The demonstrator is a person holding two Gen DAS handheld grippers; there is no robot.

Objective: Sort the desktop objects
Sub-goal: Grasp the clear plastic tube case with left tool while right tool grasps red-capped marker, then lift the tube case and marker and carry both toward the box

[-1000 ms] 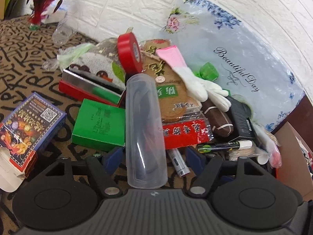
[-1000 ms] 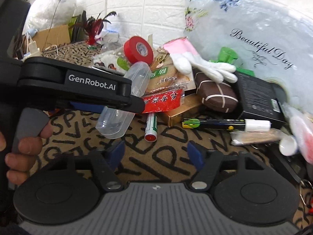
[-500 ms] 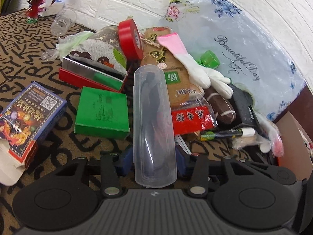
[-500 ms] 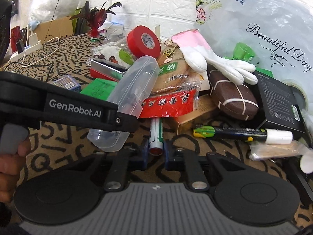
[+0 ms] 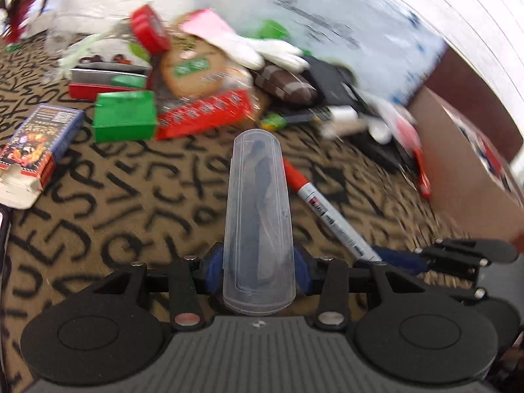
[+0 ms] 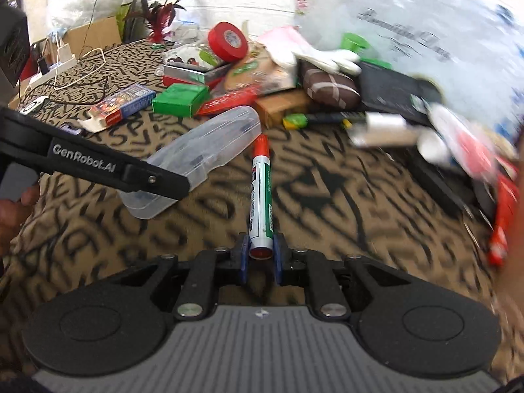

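Left hand-held gripper [image 5: 258,270]: clenched on clear plastic case [image 5: 257,216], raised above the patterned tabletop [image 5: 114,203]. Right hand-held gripper [image 6: 261,257]: clamped on red-capped marker [image 6: 260,193], pointing forward. Beyond: green box [image 6: 180,99], card box [image 6: 122,104], red tape roll [image 6: 228,45], white glove [image 6: 322,55], heaped against the wall.

Ahead of both my grippers the patterned cloth [image 6: 327,203] lies bare, passable across its middle; far edge blocked by a heap: green box [image 6: 180,99], red tape roll [image 6: 228,40], brown pouch [image 6: 329,87], black box [image 6: 391,93]; card box [image 5: 36,140] bounds the left; cardboard carton [image 5: 465,163] walls the right.
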